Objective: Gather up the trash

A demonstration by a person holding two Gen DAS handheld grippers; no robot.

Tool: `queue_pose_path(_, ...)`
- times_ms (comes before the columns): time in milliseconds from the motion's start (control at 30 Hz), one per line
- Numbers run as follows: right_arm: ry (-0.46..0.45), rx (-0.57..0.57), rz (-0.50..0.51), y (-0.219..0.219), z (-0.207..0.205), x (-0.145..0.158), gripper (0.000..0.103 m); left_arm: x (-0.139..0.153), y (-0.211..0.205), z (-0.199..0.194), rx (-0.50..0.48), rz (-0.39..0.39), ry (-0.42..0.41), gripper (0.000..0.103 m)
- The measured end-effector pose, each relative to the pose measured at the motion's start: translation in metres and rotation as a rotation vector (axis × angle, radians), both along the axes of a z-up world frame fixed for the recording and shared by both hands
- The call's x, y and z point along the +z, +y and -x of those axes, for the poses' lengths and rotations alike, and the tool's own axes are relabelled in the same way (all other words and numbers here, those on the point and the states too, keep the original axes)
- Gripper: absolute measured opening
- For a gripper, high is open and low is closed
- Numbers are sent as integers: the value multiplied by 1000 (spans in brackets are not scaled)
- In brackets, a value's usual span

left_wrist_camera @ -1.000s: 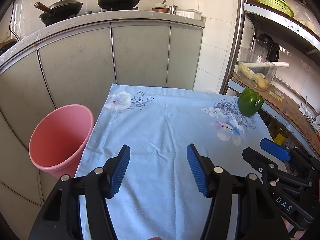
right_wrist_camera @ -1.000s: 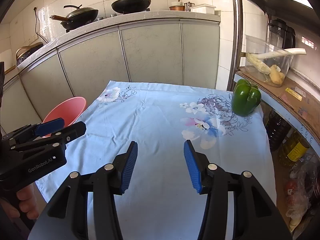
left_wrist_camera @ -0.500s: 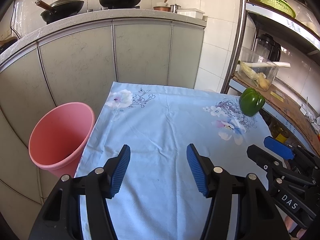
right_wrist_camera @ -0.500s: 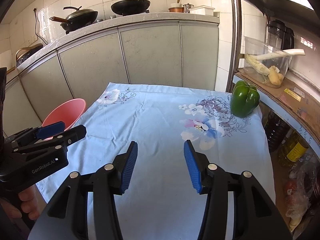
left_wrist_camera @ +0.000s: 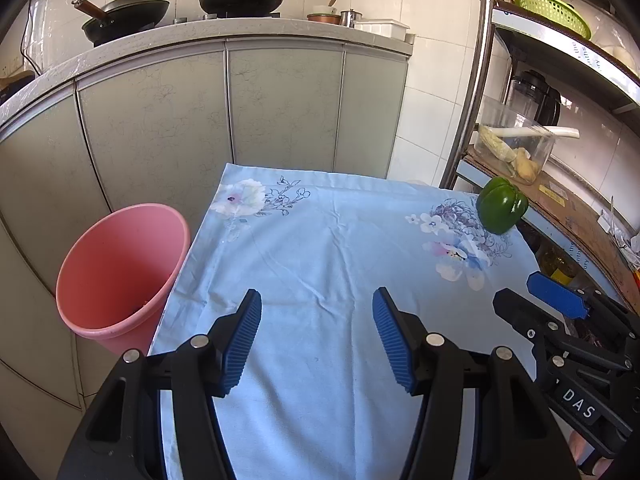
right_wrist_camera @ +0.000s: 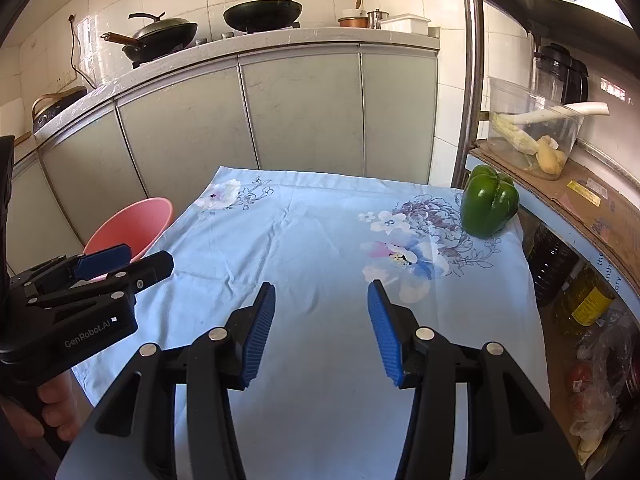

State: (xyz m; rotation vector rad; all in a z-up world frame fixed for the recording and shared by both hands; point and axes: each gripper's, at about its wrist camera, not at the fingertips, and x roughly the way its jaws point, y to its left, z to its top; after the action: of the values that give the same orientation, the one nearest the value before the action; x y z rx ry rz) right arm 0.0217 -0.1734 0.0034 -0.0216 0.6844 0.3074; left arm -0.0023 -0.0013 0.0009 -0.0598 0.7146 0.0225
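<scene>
Bench [left_wrist_camera: 320, 264]: covered with a pale blue floral cloth, standing before grey cabinet doors.

Green bell pepper [left_wrist_camera: 502, 210]: upright at the far right corner of the bench, resting on the cloth's flower print, just beside the shelf rack.

Pink bin [left_wrist_camera: 120, 272]: stands on the floor against the left edge of the bench, mouth tilted toward the camera; its contents cannot be made out.

Left claw [left_wrist_camera: 316, 338]: spread, nothing between its blue ribbed pads, poised above the near half of the cloth.

Right claw [right_wrist_camera: 322, 330]: spread, likewise holding nothing, poised above the near half of the cloth, well apart from the pepper.

Shelf rack [right_wrist_camera: 568, 188]: right of the bench; carries a clear tub of vegetables.

Two black woks [left_wrist_camera: 240, 0]: on the counter behind.
</scene>
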Motion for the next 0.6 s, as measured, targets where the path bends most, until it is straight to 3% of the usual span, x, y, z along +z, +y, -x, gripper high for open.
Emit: queue_pose_path(600,-5,2,5,0,0,1,49,2,1,2,2,2,-5,57)
